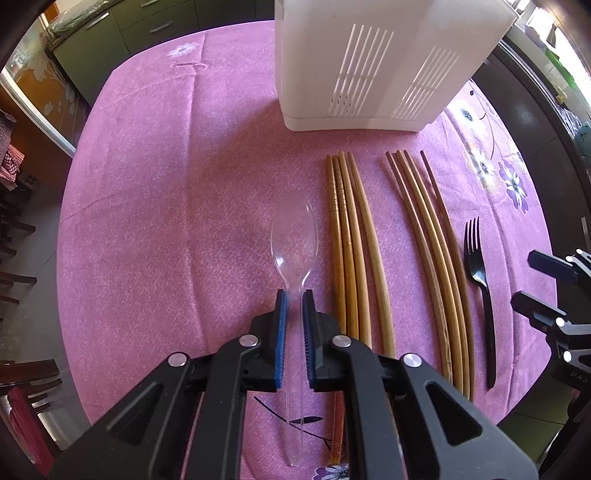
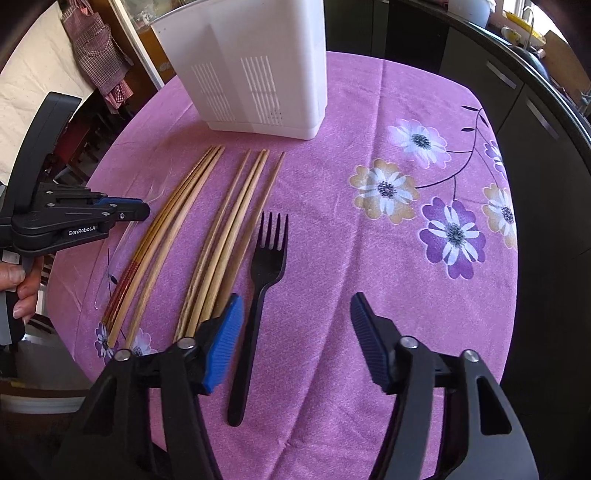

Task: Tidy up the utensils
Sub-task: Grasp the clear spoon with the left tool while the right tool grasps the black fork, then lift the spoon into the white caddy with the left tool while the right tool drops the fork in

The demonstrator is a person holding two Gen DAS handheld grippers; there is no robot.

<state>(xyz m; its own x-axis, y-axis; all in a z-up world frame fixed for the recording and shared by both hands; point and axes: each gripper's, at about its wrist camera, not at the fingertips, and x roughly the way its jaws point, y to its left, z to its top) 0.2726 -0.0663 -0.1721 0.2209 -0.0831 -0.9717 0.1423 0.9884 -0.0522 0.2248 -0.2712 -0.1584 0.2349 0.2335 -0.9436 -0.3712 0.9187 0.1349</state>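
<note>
A clear plastic spoon [image 1: 294, 236] lies on the pink tablecloth, handle toward me. My left gripper [image 1: 293, 301] straddles its handle with the jaws narrowly apart, just above or at the cloth; it also shows in the right wrist view [image 2: 142, 211]. Two bundles of wooden chopsticks [image 1: 354, 251] [image 1: 430, 251] lie to its right, then a black plastic fork [image 1: 480, 291]. A white slotted utensil holder [image 1: 373, 62] stands at the back. My right gripper [image 2: 295, 314] is wide open, hovering near the fork's [image 2: 264, 295] handle, empty.
The pink floral tablecloth [image 2: 406, 206] covers a round table whose edge is close on all sides. Dark cabinets [image 1: 122, 33] stand behind, chairs [image 1: 22, 387] at the left. Bare cloth [image 1: 166, 221] lies left of the spoon.
</note>
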